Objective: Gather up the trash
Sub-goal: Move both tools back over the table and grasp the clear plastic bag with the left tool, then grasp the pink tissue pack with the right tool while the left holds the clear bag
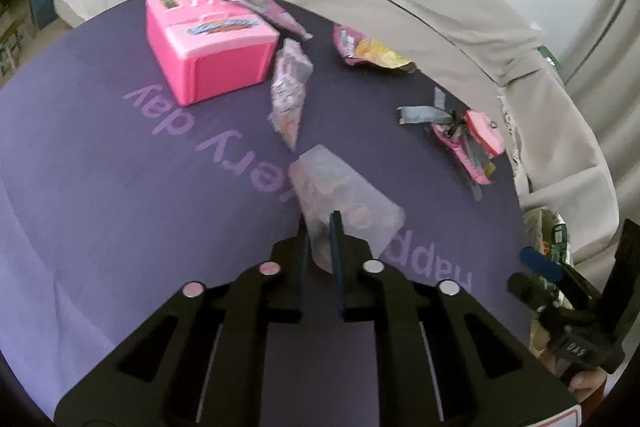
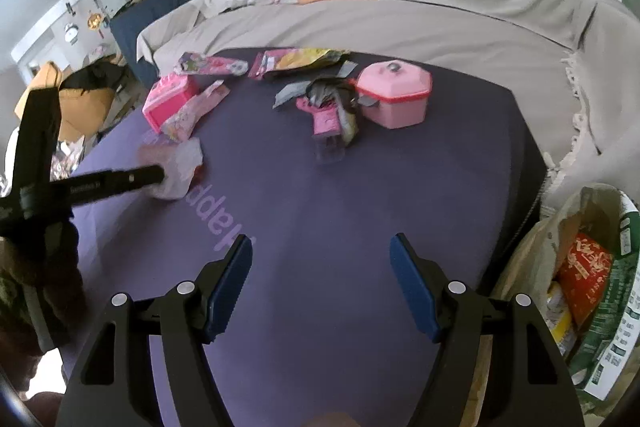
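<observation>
The left gripper [image 1: 320, 227] pinches a crinkled translucent plastic wrapper [image 1: 344, 203] above the purple mat's [image 1: 100, 187] near edge; the right gripper [image 2: 322, 259] hovers with blue pads spread wide, beside a trash-filled bag [image 2: 600, 291] at the mat's right edge.

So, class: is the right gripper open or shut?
Open. In the right wrist view the right gripper shows its two blue pads standing far apart, with only purple mat between them.
</observation>
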Motion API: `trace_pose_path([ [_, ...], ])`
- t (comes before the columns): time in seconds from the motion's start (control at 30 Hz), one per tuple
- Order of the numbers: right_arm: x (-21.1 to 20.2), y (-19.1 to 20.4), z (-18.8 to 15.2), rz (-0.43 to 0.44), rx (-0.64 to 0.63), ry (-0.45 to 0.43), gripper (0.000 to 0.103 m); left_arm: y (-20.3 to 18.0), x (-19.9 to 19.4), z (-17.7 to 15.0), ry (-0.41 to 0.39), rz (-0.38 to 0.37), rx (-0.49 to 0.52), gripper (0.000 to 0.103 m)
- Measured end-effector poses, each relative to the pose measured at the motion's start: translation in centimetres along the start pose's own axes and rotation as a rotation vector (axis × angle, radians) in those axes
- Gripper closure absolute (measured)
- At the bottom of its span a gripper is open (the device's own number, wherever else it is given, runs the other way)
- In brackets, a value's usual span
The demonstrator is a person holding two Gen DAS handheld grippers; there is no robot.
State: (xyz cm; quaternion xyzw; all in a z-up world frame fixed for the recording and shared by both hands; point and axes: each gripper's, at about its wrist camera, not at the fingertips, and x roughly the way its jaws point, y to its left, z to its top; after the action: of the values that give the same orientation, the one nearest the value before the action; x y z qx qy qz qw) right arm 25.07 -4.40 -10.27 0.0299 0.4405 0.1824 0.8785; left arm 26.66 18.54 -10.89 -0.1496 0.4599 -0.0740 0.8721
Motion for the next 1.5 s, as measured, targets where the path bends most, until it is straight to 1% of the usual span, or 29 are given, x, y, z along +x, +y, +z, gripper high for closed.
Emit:
trace_pose_path([
  [0.13, 1.0, 0.4, -0.1, -0.016, -0.018, 0.046, 0.035, -0.6, -1.3, 0.5, -0.051, -0.012, 0.067, 0.101],
  [0.27, 1.5, 0.7, -0.1, -0.047, -0.045, 0.057, 0.035, -0.1, -2.9, 1.4, -0.092, -0.023, 0.108, 0.101],
  [0.33, 1.7, 0.9, -0.1, -0.052, -0.043, 0.063, 0.032, 0.4, -3.7, 1.9, -0.107, -0.031, 0.119, 0.101],
  [0.43, 1.9, 0.8, -0.1, -0.032, -0.044, 0.066, 0.025, 1.2, -4.4, 2.4, -0.12, -0.057, 0.121, 0.101],
  [0.47, 2.0, 0.8, 0.1, -0.019, -0.05, 0.078, 0.024, 1.5, -4.5, 2.5, -0.121, -0.066, 0.119, 0.101],
  [0.53, 2.2, 1.0, 0.5, -0.026, -0.067, 0.093, 0.024, 2.1, -4.7, 2.6, -0.119, -0.086, 0.108, 0.101],
  [0.57, 2.4, 1.2, 0.8, -0.032, -0.075, 0.088, 0.024, 2.4, -4.8, 2.5, -0.119, -0.093, 0.101, 0.101],
  [0.63, 2.3, 1.5, 1.5, -0.052, -0.078, 0.036, 0.024, 3.0, -4.9, 2.6, -0.115, -0.111, 0.084, 0.101],
  [0.73, 2.6, 2.0, 3.8, -0.061, -0.066, -0.027, 0.025, 3.6, -5.0, 2.6, -0.118, -0.125, 0.077, 0.101],
  [0.83, 3.3, 2.6, 6.6, -0.048, -0.057, -0.056, 0.025, 4.5, -5.3, 2.9, -0.125, -0.132, 0.067, 0.101],
  [0.97, 5.8, 5.3, 11.7, 0.007, -0.06, -0.086, 0.025, 6.3, -6.1, 3.3, -0.146, -0.127, 0.056, 0.101],
  [1.03, 7.2, 6.8, 13.6, 0.042, -0.076, -0.083, 0.031, 7.3, -6.4, 3.4, -0.151, -0.121, 0.049, 0.101],
  [1.07, 8.3, 8.0, 14.7, 0.064, -0.091, -0.078, 0.038, 7.8, -6.5, 3.5, -0.153, -0.117, 0.045, 0.101],
  [1.1, 9.3, 9.1, 15.5, 0.073, -0.102, -0.064, 0.041, 8.4, -6.6, 3.6, -0.155, -0.112, 0.038, 0.101],
  [1.13, 10.4, 10.0, 16.2, 0.085, -0.103, -0.047, 0.046, 9.2, -6.7, 3.6, -0.156, -0.104, 0.025, 0.101],
  [1.17, 11.3, 10.7, 16.8, 0.1, -0.093, -0.034, 0.049, 9.7, -6.7, 3.7, -0.155, -0.101, 0.015, 0.101],
  [1.23, 12.4, 11.6, 17.6, 0.117, -0.07, -0.031, 0.049, 10.8, -6.7, 3.7, -0.155, -0.101, -0.011, 0.101],
  [1.3, 13.7, 13.0, 18.9, 0.115, -0.059, -0.049, 0.049, 11.9, -6.9, 3.8, -0.161, -0.101, -0.029, 0.101],
  [1.37, 14.9, 14.5, 20.5, 0.118, -0.093, -0.054, 0.049, 12.6, -6.9, 3.9, -0.164, -0.104, -0.036, 0.101],
  [1.4, 15.7, 15.3, 21.6, 0.106, -0.131, -0.05, 0.049, 12.7, -6.9, 4.1, -0.163, -0.107, -0.039, 0.101],
  [1.47, 17.7, 16.3, 23.6, 0.099, -0.178, -0.014, 0.049, 13.1, -6.8, 4.2, -0.16, -0.115, -0.046, 0.101],
  [1.5, 18.7, 16.3, 24.7, 0.102, -0.179, 0.001, 0.049, 13.1, -6.9, 4.2, -0.16, -0.121, -0.048, 0.101],
])
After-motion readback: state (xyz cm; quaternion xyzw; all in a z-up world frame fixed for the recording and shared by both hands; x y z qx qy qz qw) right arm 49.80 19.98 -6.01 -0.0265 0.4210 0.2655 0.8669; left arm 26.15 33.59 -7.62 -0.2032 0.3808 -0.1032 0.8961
